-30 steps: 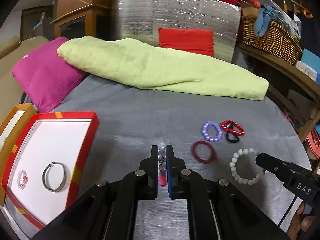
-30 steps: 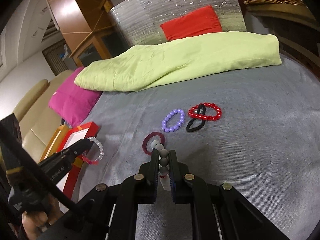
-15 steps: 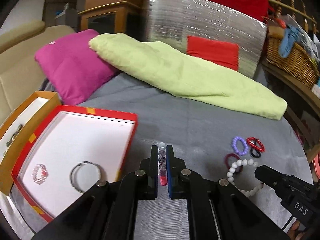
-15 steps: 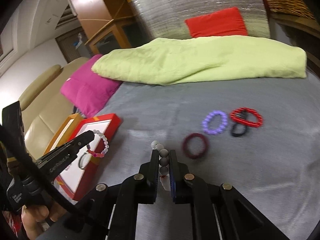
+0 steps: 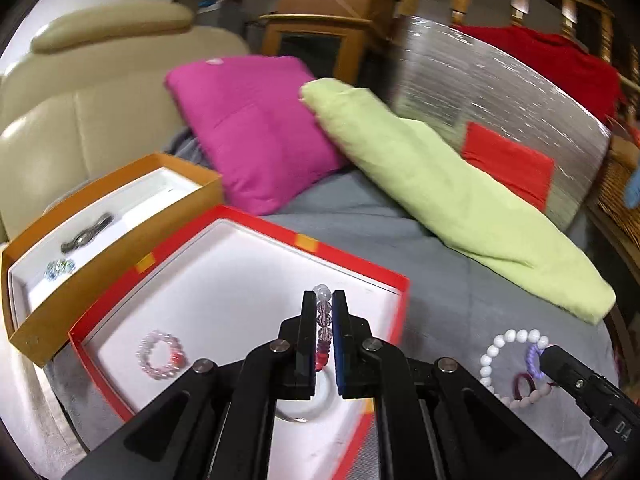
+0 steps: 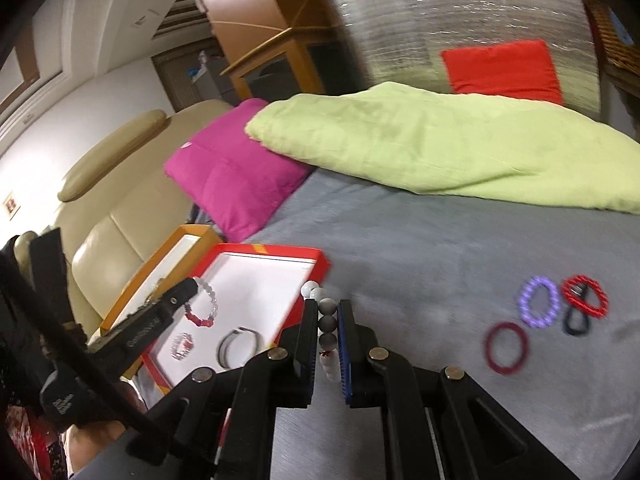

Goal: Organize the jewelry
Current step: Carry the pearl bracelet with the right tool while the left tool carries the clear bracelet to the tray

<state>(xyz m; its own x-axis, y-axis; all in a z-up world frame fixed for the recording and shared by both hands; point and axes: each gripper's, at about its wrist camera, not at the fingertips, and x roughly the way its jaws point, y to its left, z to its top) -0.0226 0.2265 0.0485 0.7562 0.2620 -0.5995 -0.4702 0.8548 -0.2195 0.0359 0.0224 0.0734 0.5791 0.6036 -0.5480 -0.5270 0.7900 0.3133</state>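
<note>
My left gripper (image 5: 323, 300) is shut on a clear and pink bead bracelet (image 5: 323, 320) and holds it over the red box (image 5: 394, 280), which holds a pink bead bracelet (image 5: 161, 355). The right wrist view shows the same held bracelet (image 6: 202, 306) above the red box (image 6: 260, 249), with a metal bangle (image 6: 239, 346) inside. My right gripper (image 6: 325, 306) is shut on a white and grey bead bracelet (image 6: 327, 320), right of the box; the left wrist view shows it (image 5: 508, 346) hanging. A maroon ring (image 6: 506, 347), purple bracelet (image 6: 538, 307), red bracelet (image 6: 586, 295) and black band (image 6: 576, 324) lie on the grey cloth.
An orange box (image 5: 120, 248) with a dark clip (image 5: 86, 234) and a small clear piece (image 5: 60, 268) stands left of the red box. A magenta cushion (image 5: 256, 128) and a green blanket (image 5: 452, 208) lie behind. A beige sofa (image 5: 60, 112) is at the left.
Both grippers have moved left with their bracelets. My left gripper went from the grey cloth to over the red box. My right gripper followed and now sits beside the box's right edge.
</note>
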